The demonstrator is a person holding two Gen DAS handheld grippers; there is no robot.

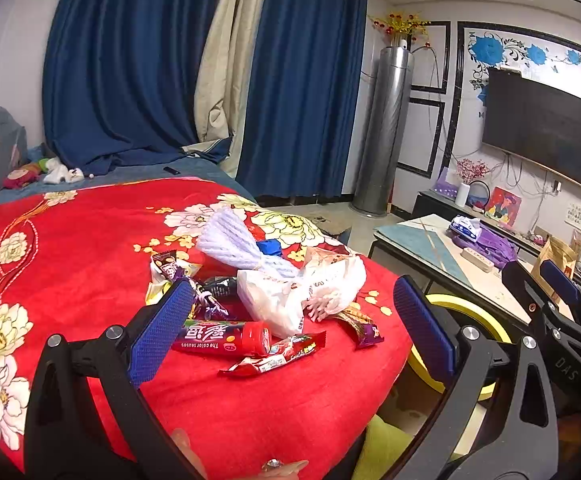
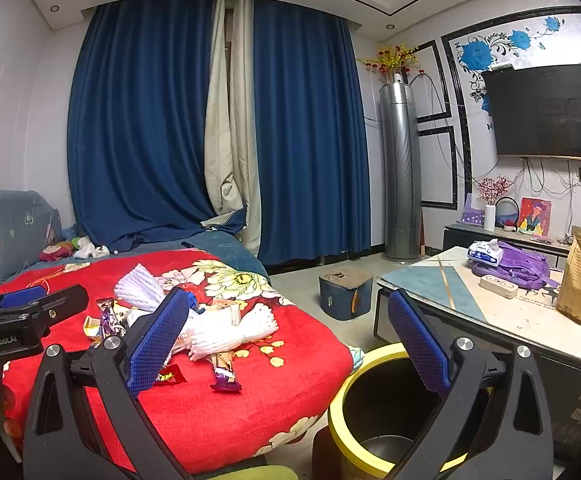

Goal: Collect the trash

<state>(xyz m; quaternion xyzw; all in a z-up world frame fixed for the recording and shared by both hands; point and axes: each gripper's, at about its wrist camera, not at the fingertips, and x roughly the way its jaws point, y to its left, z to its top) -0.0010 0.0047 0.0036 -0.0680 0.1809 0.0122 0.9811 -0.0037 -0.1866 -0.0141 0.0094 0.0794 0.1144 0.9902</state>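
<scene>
Two tongs were in my hands, both spread wide with nothing between their blue ribbed pads. My left gripper [image 1: 290, 332] tilted downward over the red flower-printed blanket [image 1: 90, 272], above the heap of trash. Between its fingers lay a red cylindrical candy tube [image 1: 226, 338] on its side, untouched, with a red torn snack wrapper [image 1: 278, 358] just beside it at five o'clock. At twelve o'clock from the tube sat a crumpled white plastic bag [image 1: 302, 292], and beyond that a white foam fruit net [image 1: 234, 248]. A purple snack wrapper [image 1: 364, 330] lay at three o'clock from the tube, near the blanket's edge. At ten o'clock, a purple-and-white foil wrapper [image 1: 170, 270] rested by my left pad.

My right gripper [image 2: 286, 344] was held closer to level, off the blanket's right edge, released as well. Under its right finger stood the round yellow-rimmed black waste bin [image 2: 342, 412], with no trash visible inside it, between the blanket and the pale marble-topped coffee table [image 2: 530, 320]. A fingertip [image 1: 182, 444] of mine showed at six o'clock in the left view.
</scene>
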